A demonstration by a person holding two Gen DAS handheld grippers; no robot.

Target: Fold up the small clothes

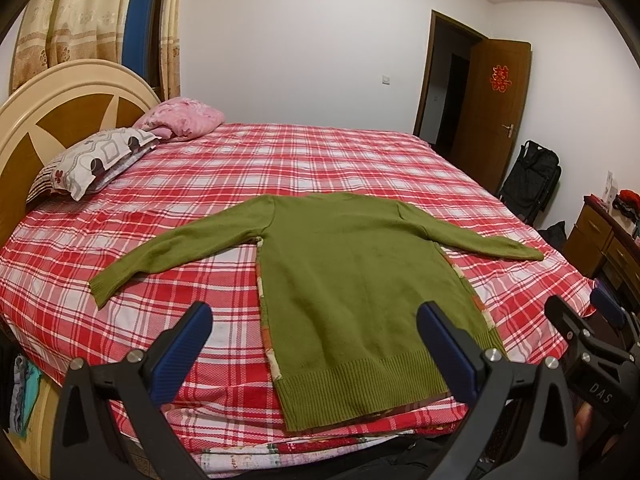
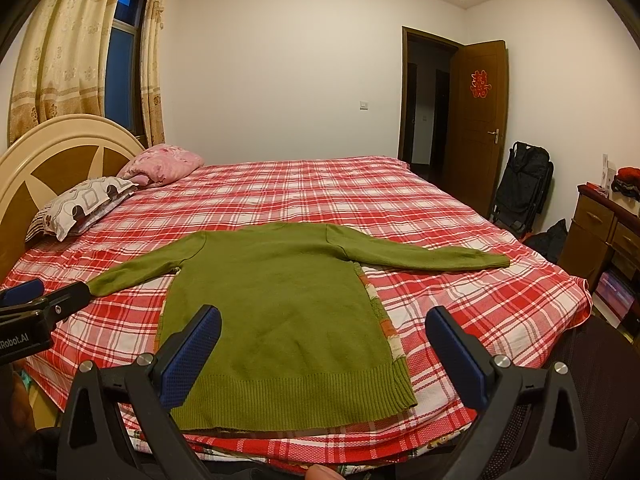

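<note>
- Left gripper [image 1: 314, 350]: jaws spread wide, nothing held; it hovers just short of the bed's near edge.
- Right gripper [image 2: 324, 354]: likewise wide open and empty, alongside the left one.
- Green sweater [image 1: 352, 280]: lies flat just ahead of both grippers, back side up, ribbed hem [image 1: 360, 392] nearest, neckline farthest. Both sleeves are spread outward; the left cuff [image 1: 100, 286] lies ahead and to the left of the left gripper, the right cuff [image 2: 496, 260] ahead and to the right of the right gripper.
- A patterned lining or second layer peeks out along both side seams; cannot tell which.
- Step in hand, as judged: no fold made yet; first fold is likely a sleeve brought across the body.
- To do it well: pinch the cuff through both knit layers, lift low, lay it straight across, and avoid catching the sheet.
- Surface: red plaid sheet [image 1: 360, 160], soft, mostly smooth; it may drag with the knit.
- Room: headboard [image 1: 60, 108] and pillows [image 1: 92, 160] far left; open door [image 1: 492, 104] far right; dresser [image 2: 604, 224] beside the bed.
</note>
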